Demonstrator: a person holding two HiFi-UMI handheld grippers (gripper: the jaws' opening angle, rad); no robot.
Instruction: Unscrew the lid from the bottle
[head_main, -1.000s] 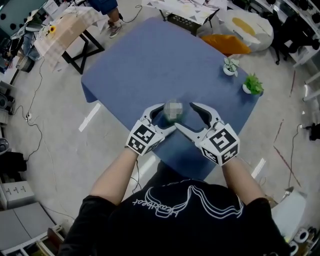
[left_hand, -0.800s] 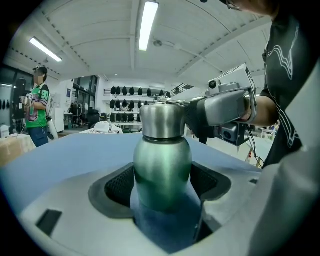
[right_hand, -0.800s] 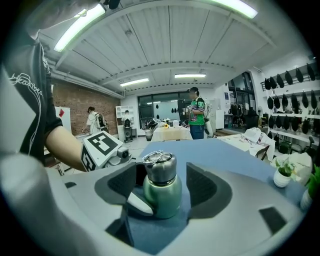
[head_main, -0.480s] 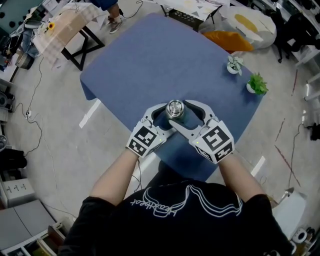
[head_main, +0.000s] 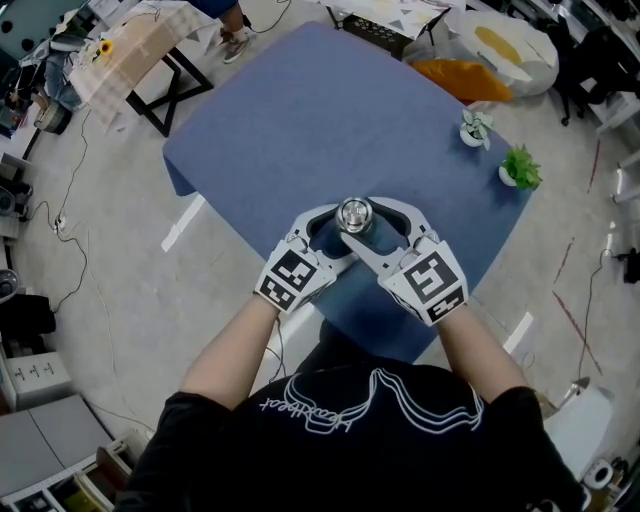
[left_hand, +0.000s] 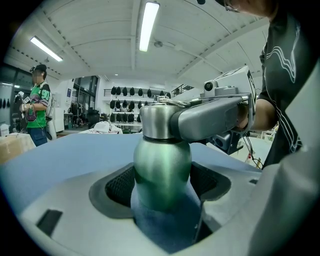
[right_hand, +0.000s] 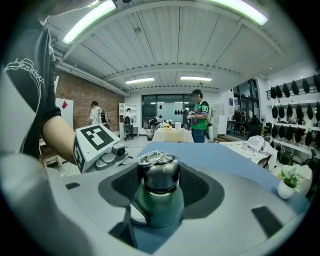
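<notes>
A green metal bottle (left_hand: 162, 170) with a steel lid (head_main: 354, 214) stands upright near the front edge of the blue table (head_main: 300, 110). My left gripper (head_main: 338, 228) is shut on the bottle's green body, which fills the space between its pads (left_hand: 116, 186). My right gripper (head_main: 362, 222) reaches in from the right at lid height. Its jaws have just been closing with the lid (right_hand: 159, 172) between them, a little room still showing at each side. In the left gripper view, one right finger (left_hand: 215, 117) lies close along the lid.
Two small potted plants (head_main: 475, 128) (head_main: 520, 168) stand at the table's right edge. An orange cushion (head_main: 465, 78) lies beyond the table. A wooden side table (head_main: 130, 50) stands at the far left, with cables on the floor. People stand in the background of the gripper views.
My right gripper has slid left and slightly down until its jaws stand around the lid, and they have narrowed. The left gripper and the bottle have stayed put.
</notes>
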